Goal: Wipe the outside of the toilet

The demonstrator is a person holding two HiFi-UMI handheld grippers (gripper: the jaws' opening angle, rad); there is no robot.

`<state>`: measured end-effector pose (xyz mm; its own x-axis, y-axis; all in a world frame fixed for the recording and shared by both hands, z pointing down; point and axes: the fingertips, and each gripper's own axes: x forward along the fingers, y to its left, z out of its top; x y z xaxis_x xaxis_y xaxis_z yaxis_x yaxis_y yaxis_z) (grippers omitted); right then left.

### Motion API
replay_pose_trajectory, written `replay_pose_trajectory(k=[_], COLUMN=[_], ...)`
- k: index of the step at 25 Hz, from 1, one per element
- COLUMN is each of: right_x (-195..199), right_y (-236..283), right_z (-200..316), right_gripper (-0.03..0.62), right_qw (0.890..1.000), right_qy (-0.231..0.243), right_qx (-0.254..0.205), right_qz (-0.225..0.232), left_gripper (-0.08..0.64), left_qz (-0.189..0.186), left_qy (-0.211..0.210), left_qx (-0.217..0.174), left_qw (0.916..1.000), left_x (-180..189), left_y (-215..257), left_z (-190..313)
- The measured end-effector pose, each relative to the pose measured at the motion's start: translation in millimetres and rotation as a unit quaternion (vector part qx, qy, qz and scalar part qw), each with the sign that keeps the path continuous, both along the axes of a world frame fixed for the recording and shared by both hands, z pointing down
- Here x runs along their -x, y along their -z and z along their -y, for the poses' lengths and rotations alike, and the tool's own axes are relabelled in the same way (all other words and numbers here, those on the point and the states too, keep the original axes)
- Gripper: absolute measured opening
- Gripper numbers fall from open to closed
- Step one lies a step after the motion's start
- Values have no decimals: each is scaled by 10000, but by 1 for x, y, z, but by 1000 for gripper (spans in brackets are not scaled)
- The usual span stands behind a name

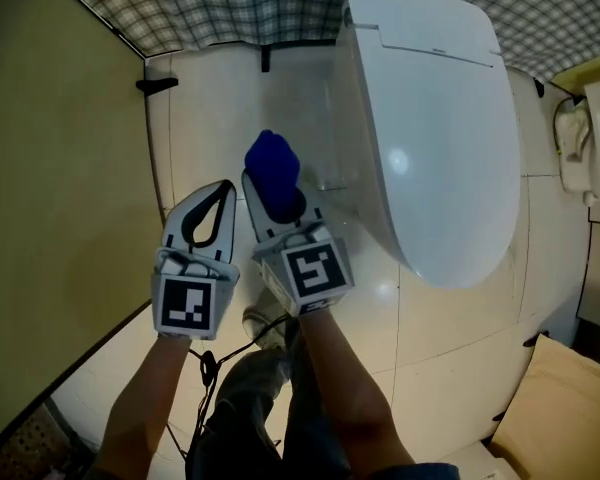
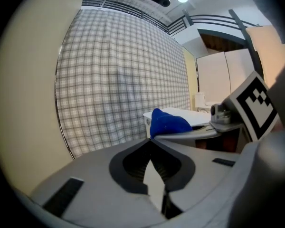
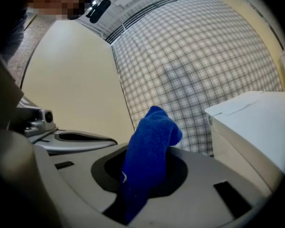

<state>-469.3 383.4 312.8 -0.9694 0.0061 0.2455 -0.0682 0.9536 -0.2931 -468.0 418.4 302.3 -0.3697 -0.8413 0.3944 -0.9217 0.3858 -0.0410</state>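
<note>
Head view, looking steeply down: a white toilet (image 1: 450, 148) with its lid closed fills the upper right. Its long axis runs up and down the picture. The back end sits at the top against a plaid wall (image 1: 210, 3), and the rounded front points down toward the person.

Two forearms reach up from the bottom edge, side by side, each holding a gripper over the white tiled floor (image 1: 450, 348). The right gripper (image 1: 277, 203) is just left of the toilet's side. Its jaws are clamped on a blue cloth (image 1: 271, 168), which sticks out lengthwise past the jaw tips toward the plaid wall.

In the right gripper view the cloth stands up between the jaws, with its free end flopped over toward the toilet. A strip of plaid shows between the two, so they are near but apart.

The left gripper (image 1: 220, 196) is just beside the right one, on the side of a beige wall (image 1: 60, 188). In the left gripper view its jaws meet at the tips with nothing between them.
</note>
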Motion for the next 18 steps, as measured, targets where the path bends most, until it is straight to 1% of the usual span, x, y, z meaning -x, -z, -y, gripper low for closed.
replay_pose_trajectory(k=[3, 8, 11, 13, 15, 18], right_x=[39, 111, 143, 164, 180, 184], right_y=[-26, -89, -125, -141, -150, -159], right_z=[37, 110, 161, 200, 228, 248], right_gripper=[75, 75, 75, 75, 75, 75], right_qw=[9996, 9983, 9967, 9943, 9920, 9900], right_qy=[-198, -432, -756, -980, -1109, -1248], right_qx=[-181, -386, -262, -408, -574, -584], right_qz=[83, -1, -121, -126, -167, -304], left_gripper=[15, 15, 15, 15, 15, 15], left_qz=[9, 2, -79, -161, -131, -78], left_qy=[-56, -46, -65, -27, -23, -88], left_qx=[71, 116, 243, 265, 221, 189], left_qw=[10000, 9999, 9997, 9995, 9997, 9998], left_x=[31, 100, 133, 155, 174, 186], left_y=[-27, -74, -105, -120, -127, -132], left_z=[30, 87, 118, 138, 155, 173])
